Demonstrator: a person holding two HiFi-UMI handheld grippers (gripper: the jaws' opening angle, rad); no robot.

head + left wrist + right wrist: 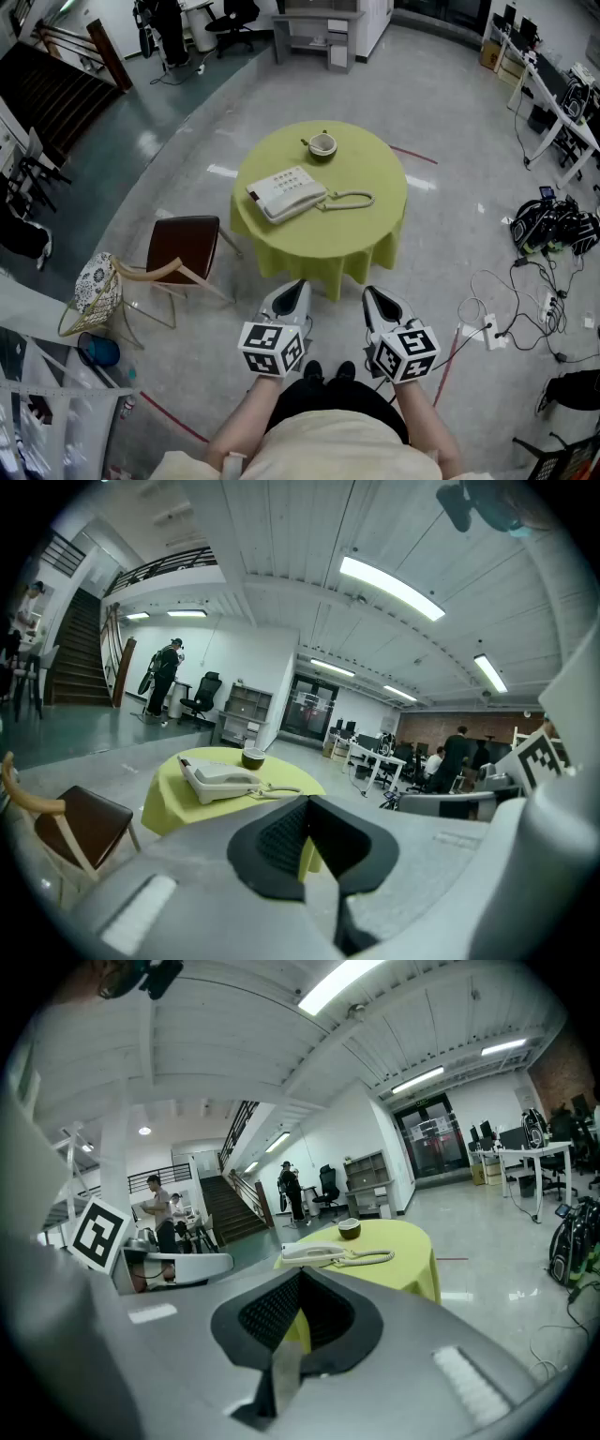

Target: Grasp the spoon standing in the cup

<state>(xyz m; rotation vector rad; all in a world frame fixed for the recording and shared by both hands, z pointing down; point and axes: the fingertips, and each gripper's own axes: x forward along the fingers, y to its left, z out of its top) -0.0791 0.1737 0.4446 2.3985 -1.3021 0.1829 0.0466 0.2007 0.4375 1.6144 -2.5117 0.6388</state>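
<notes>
One round table [319,246] under a yellow-green cloth stands in the middle of a grey office floor. Head view only: a brown-seated chair [183,242] stands just beside its left edge, and loose cables [511,309] trail over the floor to the right. The gripper views add what the downward camera misses: a staircase [225,1208], ceiling strip lights, and people standing far back.

Left gripper [298,283] and right gripper [370,292] are held side by side in front of the person, short of the table's near edge and well apart from everything on it. Left gripper view: jaws clenched together with nothing between them, tips lined up below the table. Right gripper view: the same, pads meeting, empty.

On the cloth, a white telephone [286,194] lies left of centre, its coiled cord running right. Behind it, near the far rim, sits the cup [322,145]. The spoon [307,142] shows only in the head view, as a thin handle jutting over the cup's left rim. From both gripper views the cup is a small dark bowl and the spoon is too small to make out.
</notes>
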